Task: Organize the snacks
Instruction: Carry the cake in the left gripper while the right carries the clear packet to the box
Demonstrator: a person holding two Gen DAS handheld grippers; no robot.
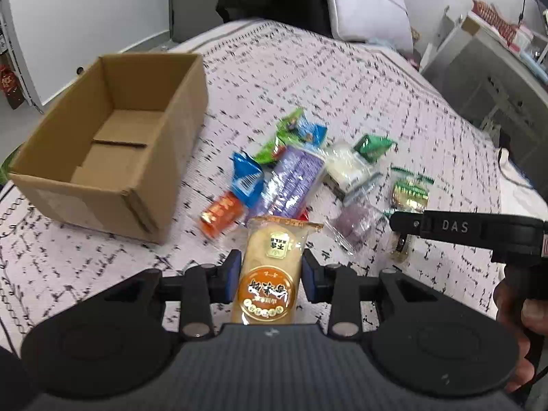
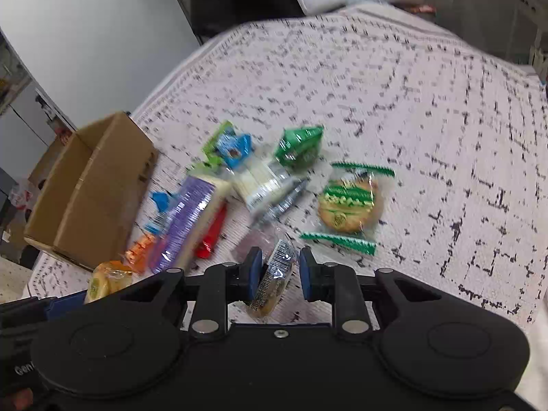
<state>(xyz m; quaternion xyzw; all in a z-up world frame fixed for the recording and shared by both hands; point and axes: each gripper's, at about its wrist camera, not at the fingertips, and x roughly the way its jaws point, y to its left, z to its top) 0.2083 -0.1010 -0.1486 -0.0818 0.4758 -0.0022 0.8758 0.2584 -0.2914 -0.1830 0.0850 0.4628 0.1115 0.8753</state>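
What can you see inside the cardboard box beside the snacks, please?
The cardboard box shows only its bare floor flaps and inner walls; no snack is visible in it. Its near wall hides the strip of floor just behind it, so that part cannot be checked.

Bright even light; motion blur; fisheye edges bent.

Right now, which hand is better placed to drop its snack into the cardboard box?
Left. The left gripper holds the cake packet with the cardboard box open nearby; the right gripper sits farther, beyond the snack pile.
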